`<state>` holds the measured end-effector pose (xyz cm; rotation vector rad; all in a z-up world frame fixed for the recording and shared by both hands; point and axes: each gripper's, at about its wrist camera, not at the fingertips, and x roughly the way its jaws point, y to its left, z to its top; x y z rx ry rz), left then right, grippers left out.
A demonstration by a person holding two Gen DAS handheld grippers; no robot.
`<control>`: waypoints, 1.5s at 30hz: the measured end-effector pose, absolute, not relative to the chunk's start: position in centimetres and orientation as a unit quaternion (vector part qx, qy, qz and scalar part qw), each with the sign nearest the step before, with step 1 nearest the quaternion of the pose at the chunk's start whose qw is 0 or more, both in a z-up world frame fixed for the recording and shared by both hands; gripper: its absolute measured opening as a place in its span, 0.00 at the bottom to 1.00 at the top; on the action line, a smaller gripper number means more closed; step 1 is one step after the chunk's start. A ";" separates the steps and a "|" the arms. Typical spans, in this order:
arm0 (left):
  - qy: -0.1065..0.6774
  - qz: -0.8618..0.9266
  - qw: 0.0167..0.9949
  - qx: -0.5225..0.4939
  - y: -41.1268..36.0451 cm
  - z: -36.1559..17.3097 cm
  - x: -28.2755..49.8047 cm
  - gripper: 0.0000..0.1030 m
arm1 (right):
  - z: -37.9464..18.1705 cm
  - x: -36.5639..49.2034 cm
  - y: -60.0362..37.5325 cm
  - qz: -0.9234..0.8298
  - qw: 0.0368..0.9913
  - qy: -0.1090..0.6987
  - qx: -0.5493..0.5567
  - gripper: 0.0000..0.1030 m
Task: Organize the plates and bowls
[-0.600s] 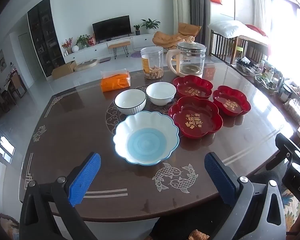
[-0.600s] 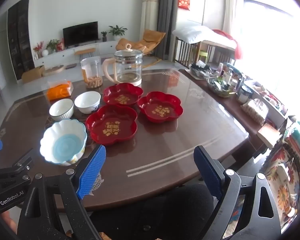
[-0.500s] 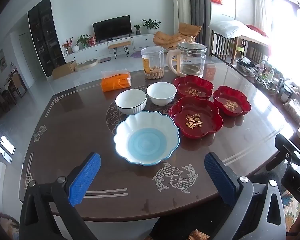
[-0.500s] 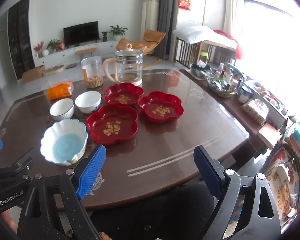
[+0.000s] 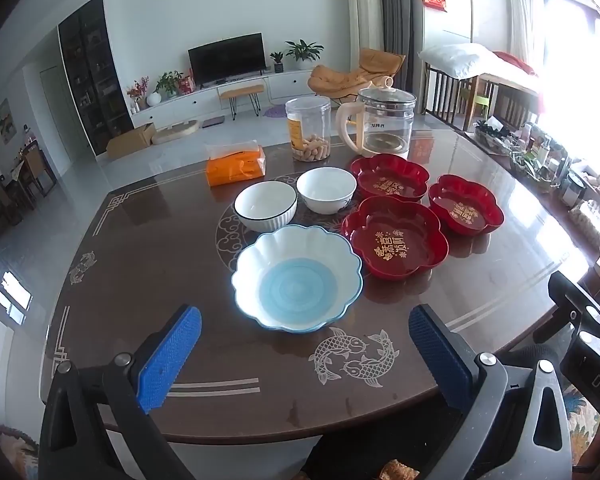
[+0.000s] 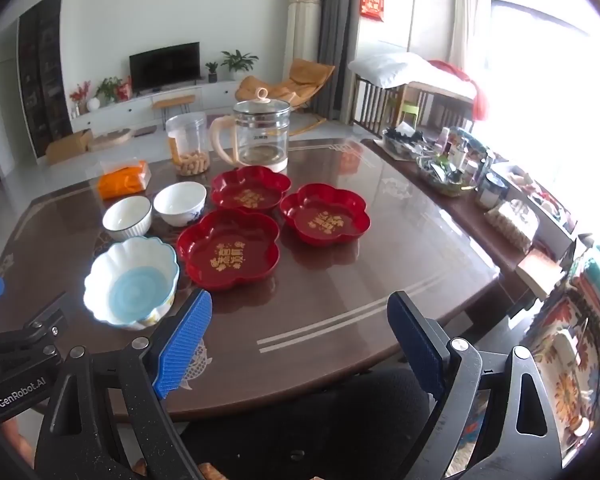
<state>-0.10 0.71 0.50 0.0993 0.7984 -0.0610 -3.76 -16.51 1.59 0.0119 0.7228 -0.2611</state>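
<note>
A scalloped white bowl with a blue centre (image 5: pixel 297 278) (image 6: pixel 132 282) sits near the table's front. Behind it stand a ribbed white bowl (image 5: pixel 265 205) (image 6: pixel 127 217) and a plain white bowl (image 5: pixel 326 189) (image 6: pixel 180 203). Three red flower-shaped plates lie to the right: near (image 5: pixel 395 242) (image 6: pixel 229 253), far (image 5: pixel 389 178) (image 6: pixel 250 193), right (image 5: pixel 465 209) (image 6: pixel 325 213). My left gripper (image 5: pixel 304 350) is open and empty, just short of the scalloped bowl. My right gripper (image 6: pixel 300 334) is open and empty above the front table edge.
On the dark brown table (image 5: pixel 148 248) a glass kettle (image 5: pixel 382 124) (image 6: pixel 260 138), a clear snack jar (image 5: pixel 309 128) (image 6: pixel 187 143) and an orange tissue pack (image 5: pixel 236 166) (image 6: pixel 125 178) stand at the back. A cluttered side shelf (image 6: pixel 460 164) runs along the right.
</note>
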 end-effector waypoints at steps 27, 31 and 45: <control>0.398 -0.027 0.915 0.053 0.6 -0.5 -0.1 1.00 | 1.1 -3.9 -16.4 -0.123 0.926 0.358 0.006 0.89; 0.401 -0.025 0.914 0.059 0.4 -0.7 0.0 1.00 | 1.1 -4.0 -16.4 -0.123 0.926 0.358 0.007 0.89; 0.403 -0.034 0.912 0.064 0.3 -0.7 -0.1 1.00 | 1.2 -4.4 -16.6 -0.127 0.928 0.350 0.008 0.89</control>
